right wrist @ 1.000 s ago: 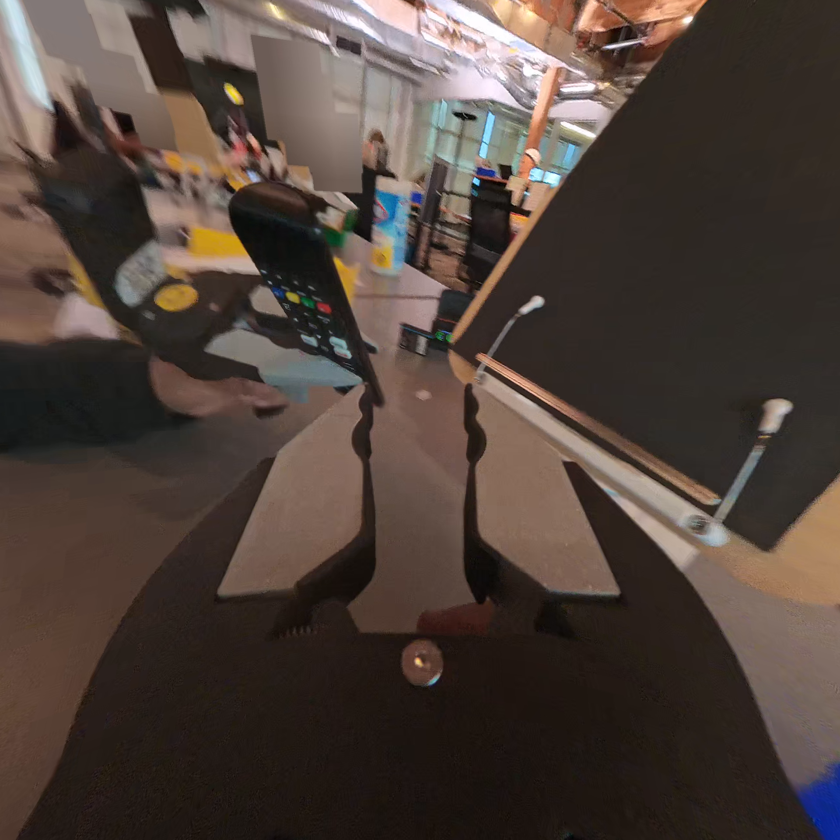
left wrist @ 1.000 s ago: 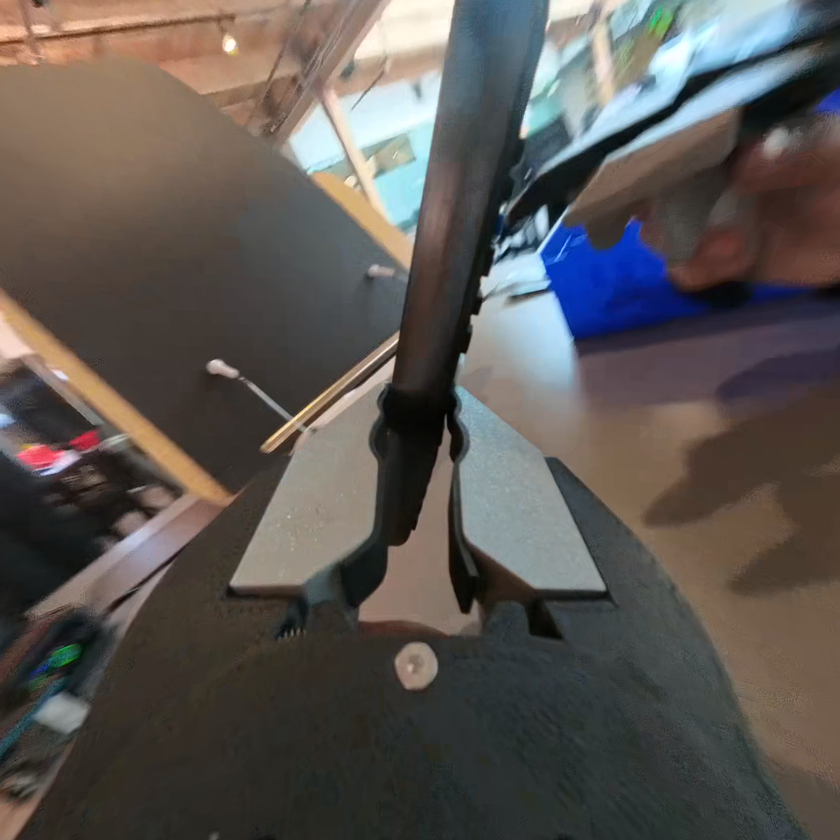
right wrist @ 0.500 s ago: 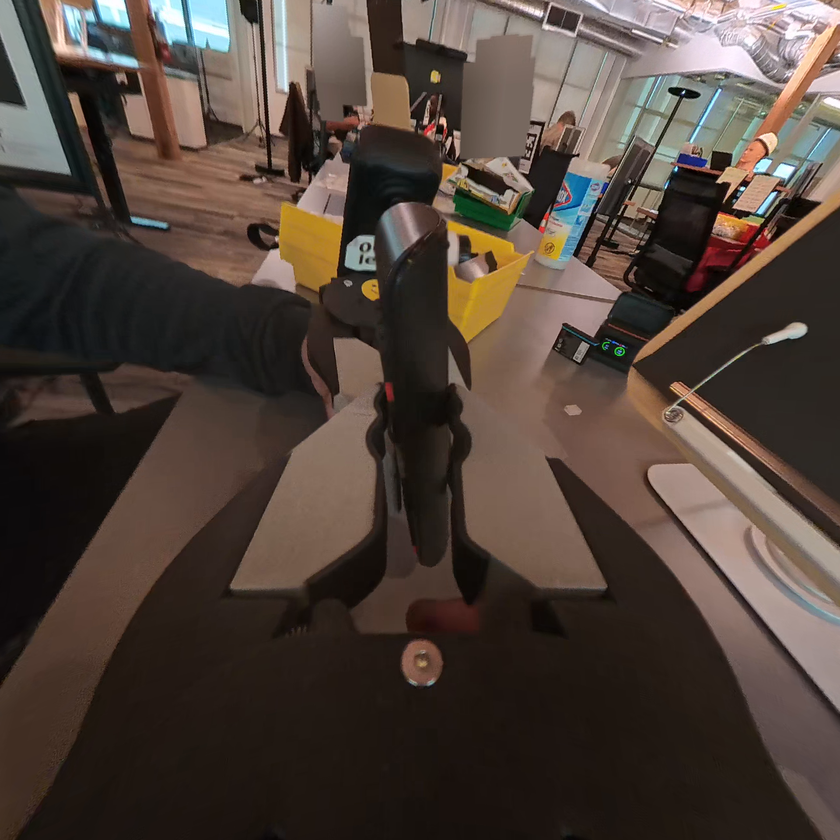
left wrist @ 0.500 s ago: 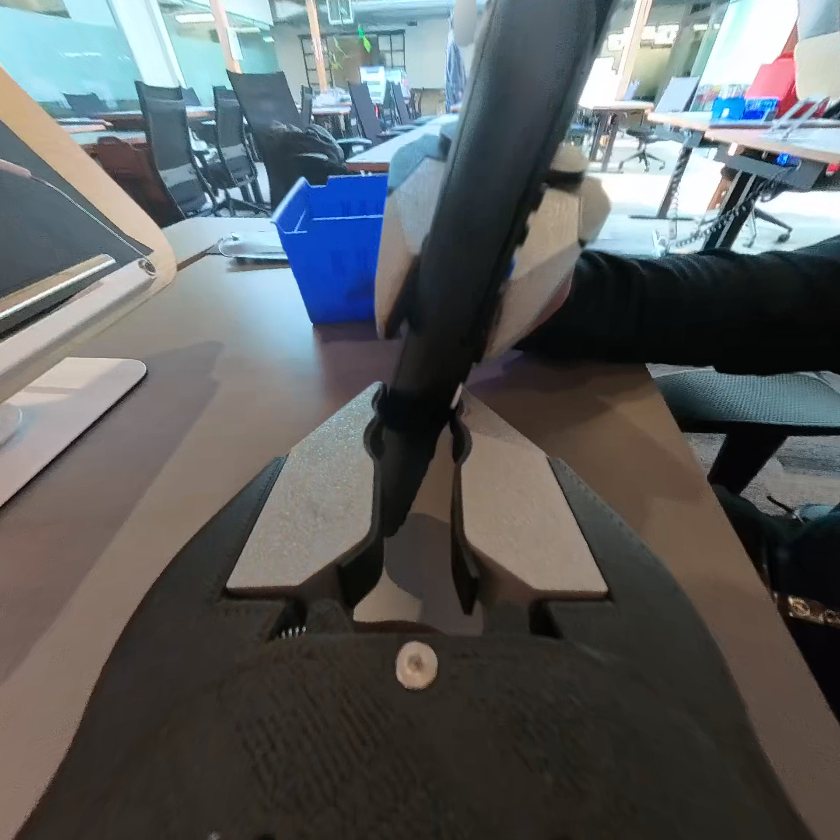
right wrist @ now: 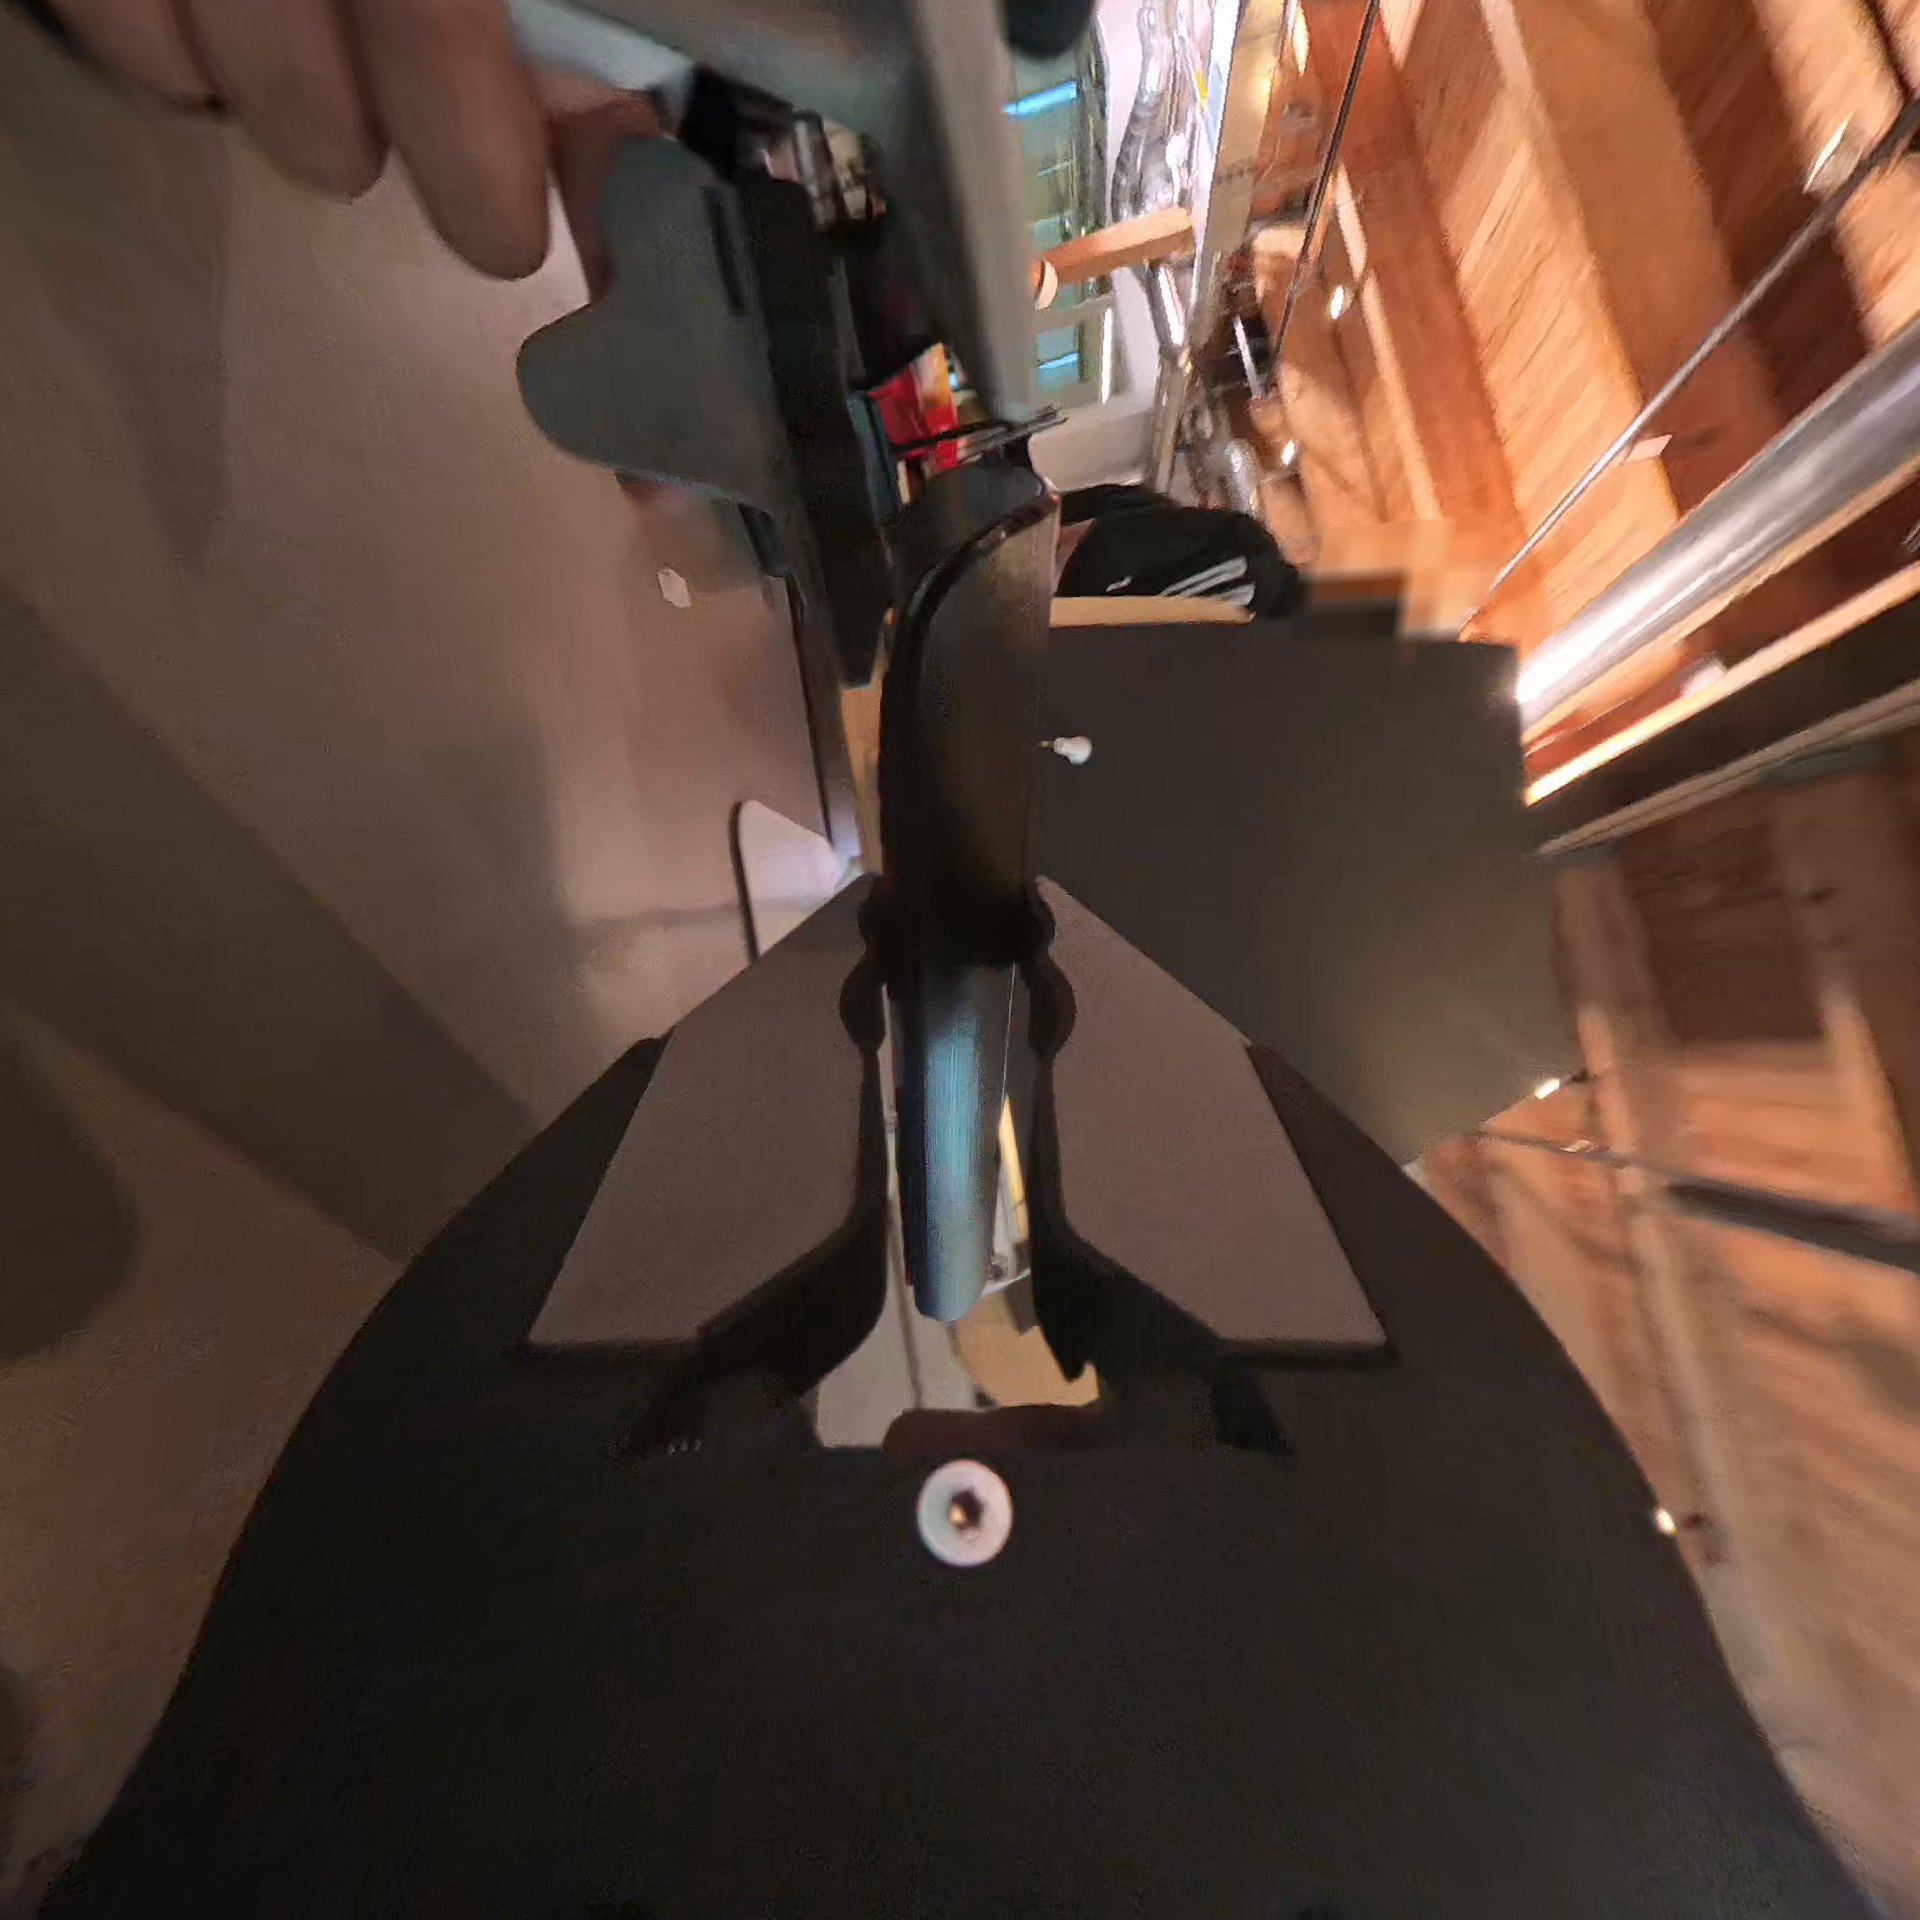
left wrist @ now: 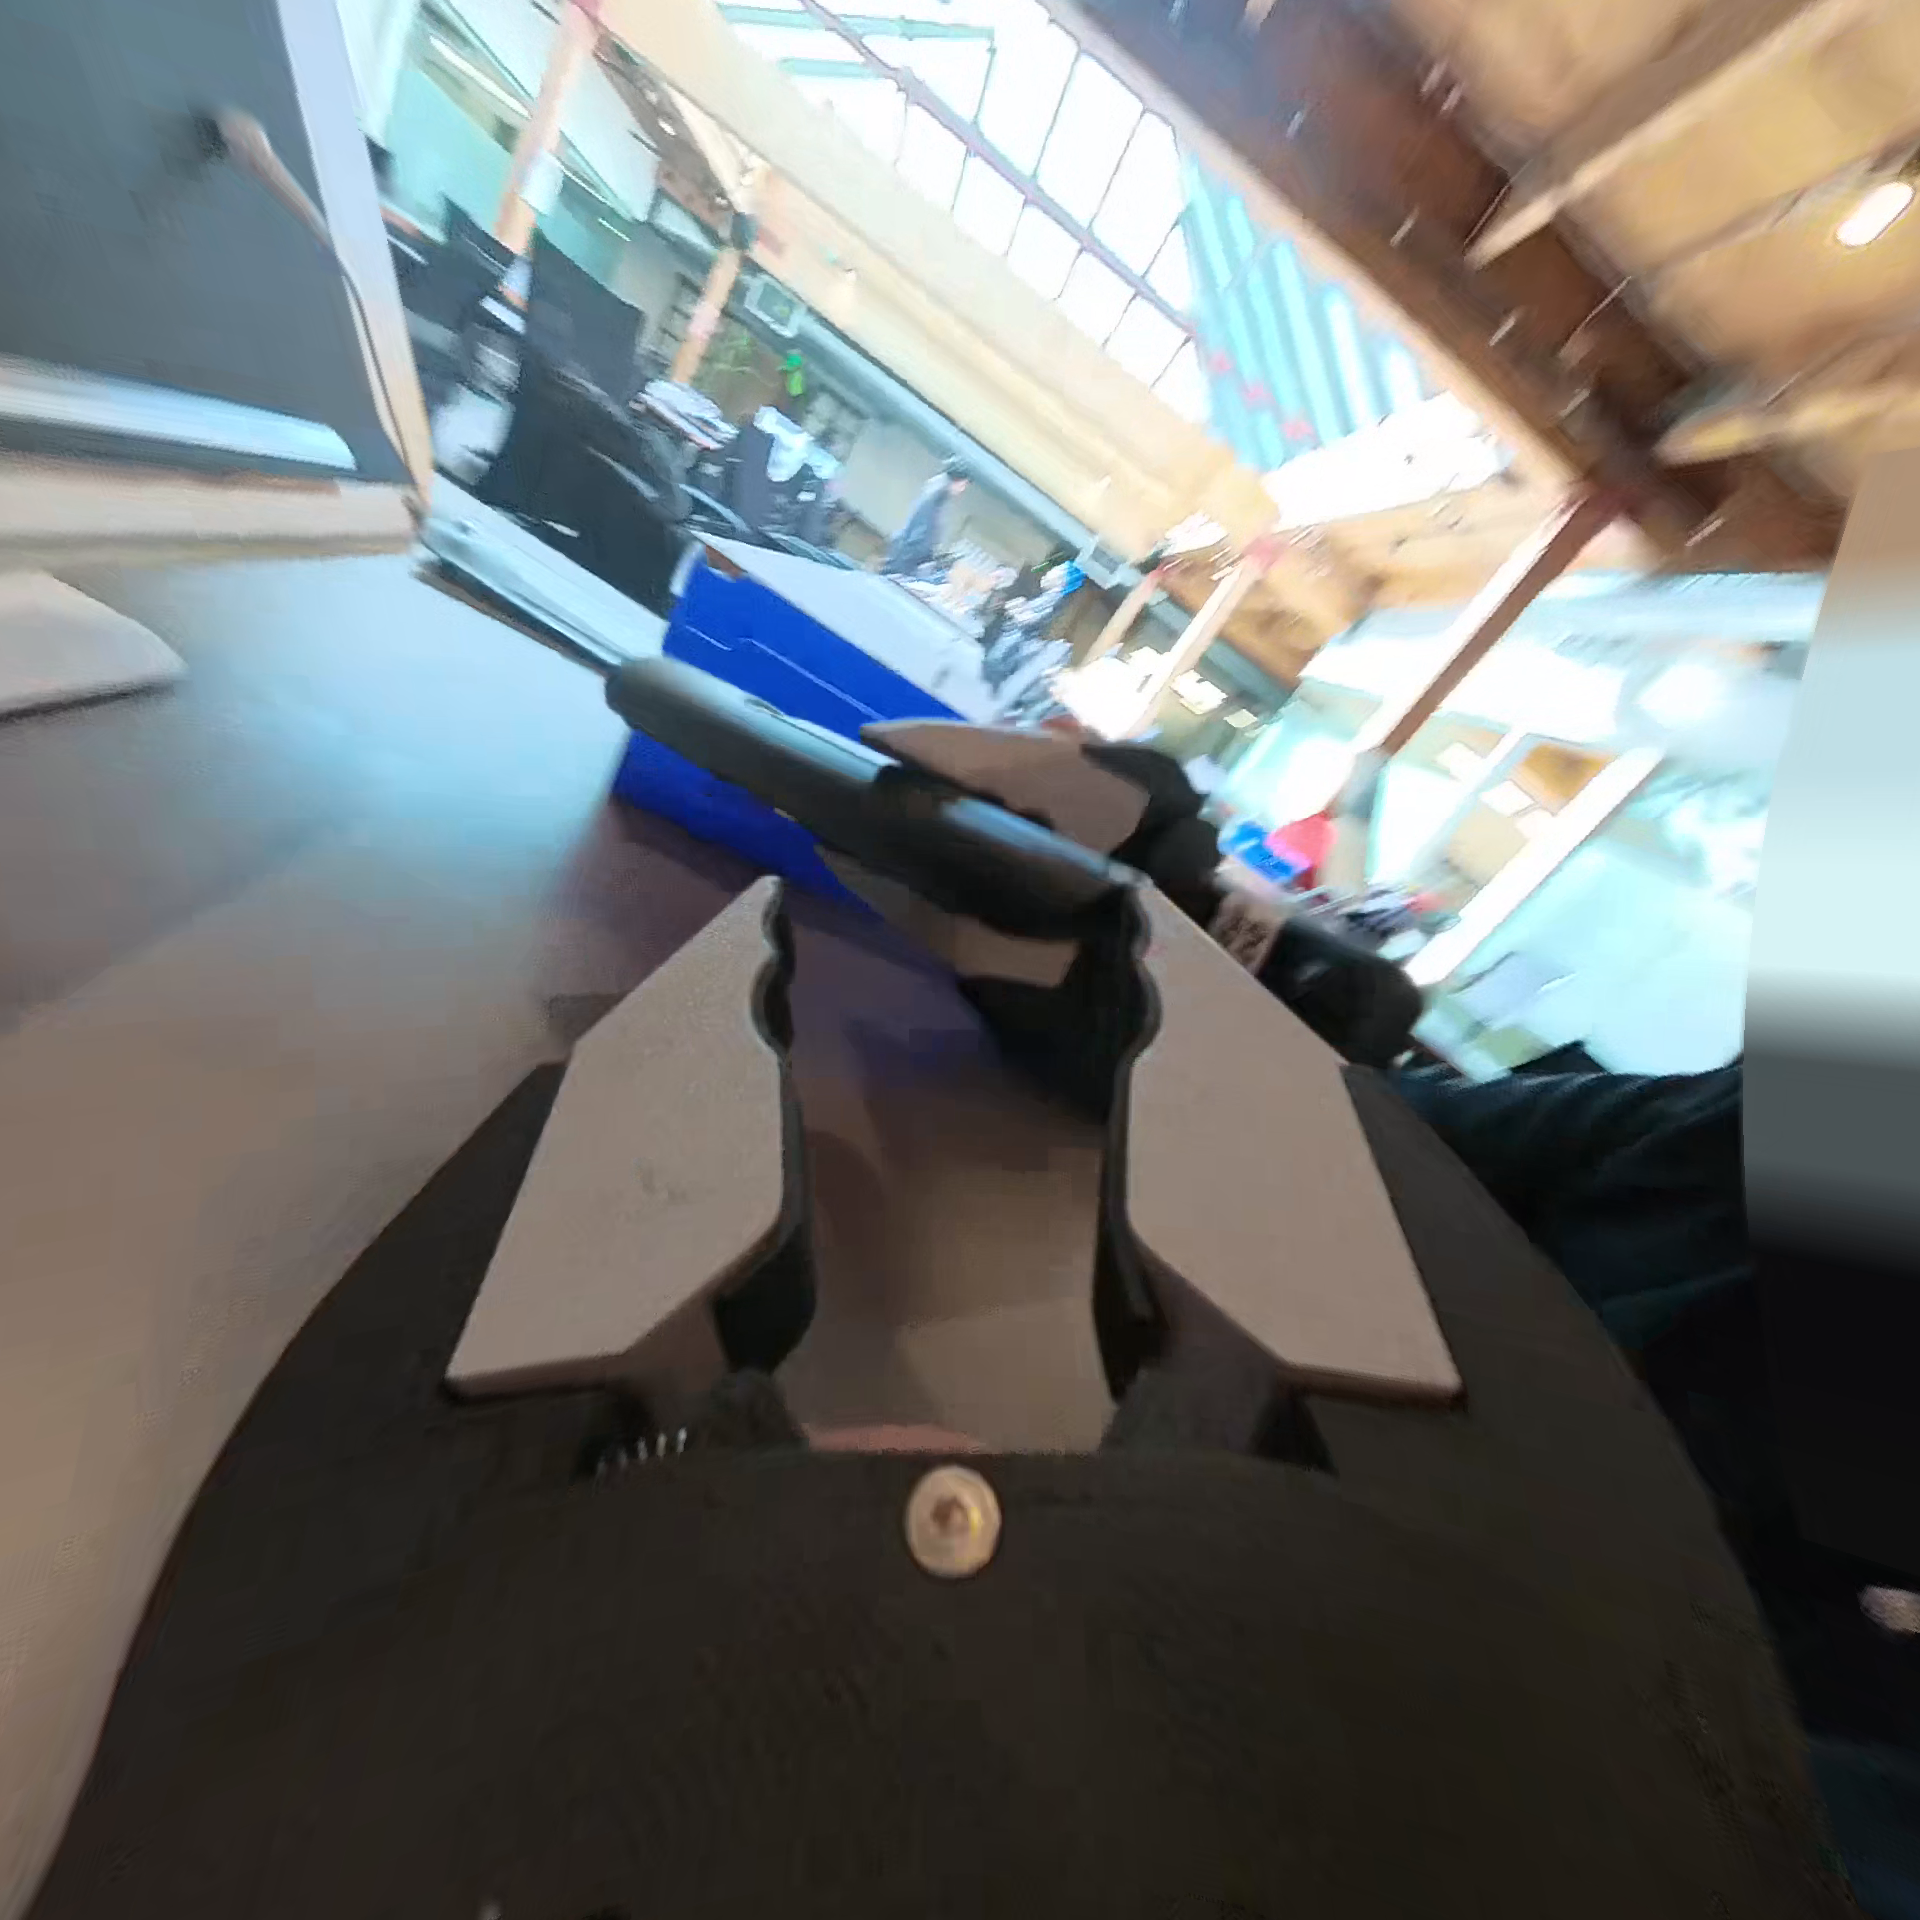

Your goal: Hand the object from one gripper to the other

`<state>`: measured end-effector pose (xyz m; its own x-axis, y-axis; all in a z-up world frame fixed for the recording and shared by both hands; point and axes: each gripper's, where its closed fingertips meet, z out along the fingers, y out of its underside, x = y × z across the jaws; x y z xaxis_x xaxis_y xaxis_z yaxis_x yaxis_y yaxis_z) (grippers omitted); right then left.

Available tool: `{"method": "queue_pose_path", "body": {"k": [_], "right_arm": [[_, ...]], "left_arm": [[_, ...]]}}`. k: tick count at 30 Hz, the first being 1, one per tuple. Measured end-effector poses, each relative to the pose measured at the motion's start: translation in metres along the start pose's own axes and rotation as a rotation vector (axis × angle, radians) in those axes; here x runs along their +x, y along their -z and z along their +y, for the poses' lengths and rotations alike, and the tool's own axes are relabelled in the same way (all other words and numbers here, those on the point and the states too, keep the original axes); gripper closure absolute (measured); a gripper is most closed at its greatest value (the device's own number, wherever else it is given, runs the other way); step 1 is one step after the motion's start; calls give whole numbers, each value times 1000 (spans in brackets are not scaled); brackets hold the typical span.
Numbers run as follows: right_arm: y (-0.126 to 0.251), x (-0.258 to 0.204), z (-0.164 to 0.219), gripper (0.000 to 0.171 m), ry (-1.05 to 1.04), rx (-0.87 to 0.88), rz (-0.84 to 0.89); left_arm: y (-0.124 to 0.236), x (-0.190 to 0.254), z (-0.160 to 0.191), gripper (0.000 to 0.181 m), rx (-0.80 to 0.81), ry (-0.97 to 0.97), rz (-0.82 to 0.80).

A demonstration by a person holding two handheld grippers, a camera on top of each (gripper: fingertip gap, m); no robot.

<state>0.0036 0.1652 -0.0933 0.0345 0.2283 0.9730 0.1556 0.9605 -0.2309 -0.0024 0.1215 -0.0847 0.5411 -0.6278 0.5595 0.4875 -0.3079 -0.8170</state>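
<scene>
At the far left of my left wrist view a dark board (left wrist: 156, 208) stands on its pale base on the brown table (left wrist: 260, 935). Moving rightward, my left gripper (left wrist: 951, 935) has its jaws spread wide with nothing between them; only the table shows through the gap. Beyond its tips sits a blue bin (left wrist: 790, 665), and in front of that bin the black remote control (left wrist: 831, 769) lies slanted in the air, pinched near one end by my right gripper (left wrist: 997, 821), which comes in from the right with my dark sleeve (left wrist: 1579, 1164) behind it. The view is tilted and rather blurred. In my right wrist view the whole scene is rolled sideways: on the left I see fingers of my hand (right wrist: 416, 125) around the grey handle of the left gripper (right wrist: 665, 353), set apart from the remote. In the middle my right gripper (right wrist: 951, 925) is pressed onto the remote control (right wrist: 961, 790), which runs lengthwise between the jaws and sticks out past the tips. To the right lie the dark board (right wrist: 1299, 831) and a wooden ceiling (right wrist: 1610, 312).
</scene>
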Motion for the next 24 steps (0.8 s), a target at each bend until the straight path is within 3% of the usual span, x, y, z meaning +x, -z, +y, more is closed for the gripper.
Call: {"method": "queue_pose_path", "body": {"k": [4, 7, 11, 17, 21, 24], "right_arm": [[0, -12, -19, 151, 199, 74, 7], [-2, -9, -23, 150, 325, 49, 69], [-4, -21, -27, 150, 483, 33, 65], [-7, -33, -41, 150, 544, 42, 69], [-11, -36, -29, 141, 457, 30, 32], [-11, -28, -21, 120, 131, 55, -42]], "left_arm": [[8, 1, 8, 133, -42, 269, 139], [2, 3, 36, 125, -195, 278, 136], [-6, 14, 41, 126, -215, 297, 187], [-14, 11, 70, 144, -353, 230, 152], [-12, -2, 67, 152, -350, 148, 66], [-9, -10, 55, 155, -296, 84, 12]]}}
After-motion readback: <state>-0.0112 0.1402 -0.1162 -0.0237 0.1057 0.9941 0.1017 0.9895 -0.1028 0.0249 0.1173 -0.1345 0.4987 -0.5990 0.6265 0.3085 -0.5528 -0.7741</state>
